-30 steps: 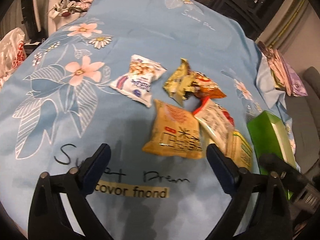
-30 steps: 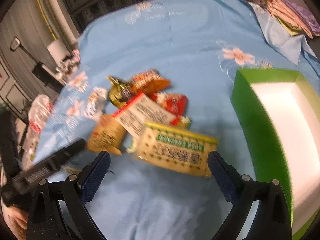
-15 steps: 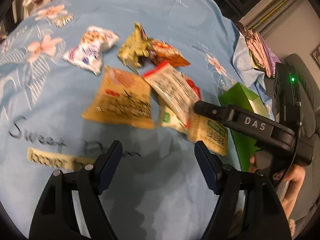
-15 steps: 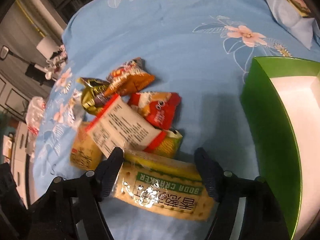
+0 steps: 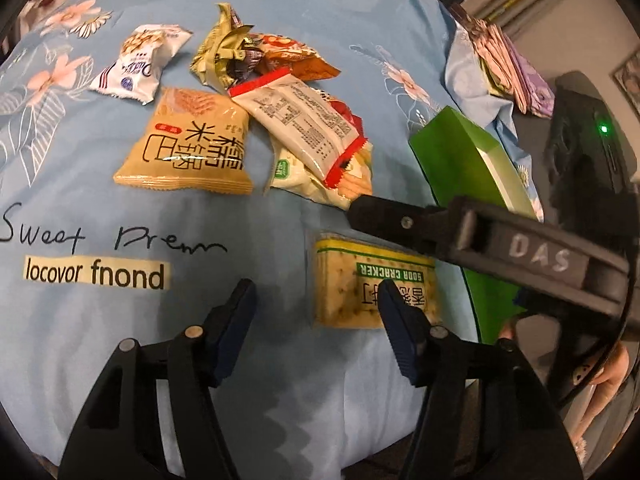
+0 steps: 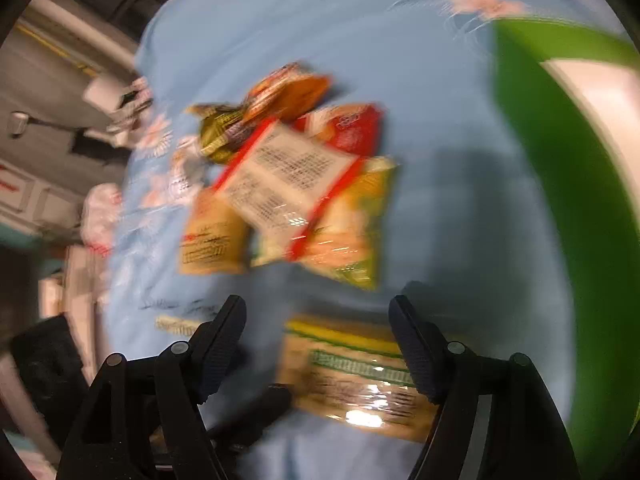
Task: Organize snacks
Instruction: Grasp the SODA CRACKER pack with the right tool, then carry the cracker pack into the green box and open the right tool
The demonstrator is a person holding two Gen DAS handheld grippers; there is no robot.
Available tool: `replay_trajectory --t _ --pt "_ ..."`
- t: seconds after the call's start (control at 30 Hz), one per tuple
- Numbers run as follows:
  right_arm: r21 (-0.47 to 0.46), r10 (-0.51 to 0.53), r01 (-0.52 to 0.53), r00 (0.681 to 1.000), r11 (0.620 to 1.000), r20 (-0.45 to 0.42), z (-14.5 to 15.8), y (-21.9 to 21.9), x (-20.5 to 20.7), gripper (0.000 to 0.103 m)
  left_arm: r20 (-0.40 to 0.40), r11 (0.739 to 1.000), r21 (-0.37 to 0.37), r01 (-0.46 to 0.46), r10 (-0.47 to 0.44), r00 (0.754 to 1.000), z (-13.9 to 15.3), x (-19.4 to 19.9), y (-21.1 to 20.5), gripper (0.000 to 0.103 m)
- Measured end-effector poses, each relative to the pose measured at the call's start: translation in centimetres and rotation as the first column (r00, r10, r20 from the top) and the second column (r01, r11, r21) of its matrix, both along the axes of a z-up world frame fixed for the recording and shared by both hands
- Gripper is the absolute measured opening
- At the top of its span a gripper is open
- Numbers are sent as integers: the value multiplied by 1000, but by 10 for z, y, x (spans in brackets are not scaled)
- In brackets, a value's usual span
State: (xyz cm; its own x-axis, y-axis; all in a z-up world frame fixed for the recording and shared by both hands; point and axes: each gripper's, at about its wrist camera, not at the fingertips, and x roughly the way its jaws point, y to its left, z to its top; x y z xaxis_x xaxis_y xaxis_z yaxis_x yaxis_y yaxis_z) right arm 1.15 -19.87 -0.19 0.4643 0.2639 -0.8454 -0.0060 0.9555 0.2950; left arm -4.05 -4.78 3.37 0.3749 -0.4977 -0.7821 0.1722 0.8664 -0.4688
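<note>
Glossy film over brittle crackers: both tongs are closing in on the soda cracker pack

The right tongs (image 6: 318, 344) are standing half-wide astride the soda cracker pack (image 6: 356, 376), not yet pinching; the left tongs (image 5: 316, 320), just narrowing, are holding nothing. The pack is lying flat on the blue bedsheet (image 5: 360, 8) beside the green box (image 5: 464, 156): light, slippery, crushable, probably best gripped gently across its long edges.

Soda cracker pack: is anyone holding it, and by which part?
Nothing is held yet. The soda cracker pack lies on the blue cloth between the right gripper's jaws, which have just been closing but do not pinch it.
</note>
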Motion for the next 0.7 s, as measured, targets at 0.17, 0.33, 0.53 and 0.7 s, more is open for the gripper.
replay_trajectory --t 0.17,0.33,0.53,0.7 --pt "-79 -49 49 999 996 9 -1 -17 -16 75 -11 1000 3 30 -30 999 -7 3 -7 61" --pt "-75 -75 76 997 994 11 -3 -33 -26 75 16 999 25 45 -46 999 -9 6 -12 60" --pt "-16 -42 42 999 999 -10 -11 -38 -39 75 46 996 44 78 -80 996 -12 9 -23 49" --pt "53 -35 35 999 998 -11 -16 -40 -37 75 67 994 30 110 -112 992 -14 9 -30 39"
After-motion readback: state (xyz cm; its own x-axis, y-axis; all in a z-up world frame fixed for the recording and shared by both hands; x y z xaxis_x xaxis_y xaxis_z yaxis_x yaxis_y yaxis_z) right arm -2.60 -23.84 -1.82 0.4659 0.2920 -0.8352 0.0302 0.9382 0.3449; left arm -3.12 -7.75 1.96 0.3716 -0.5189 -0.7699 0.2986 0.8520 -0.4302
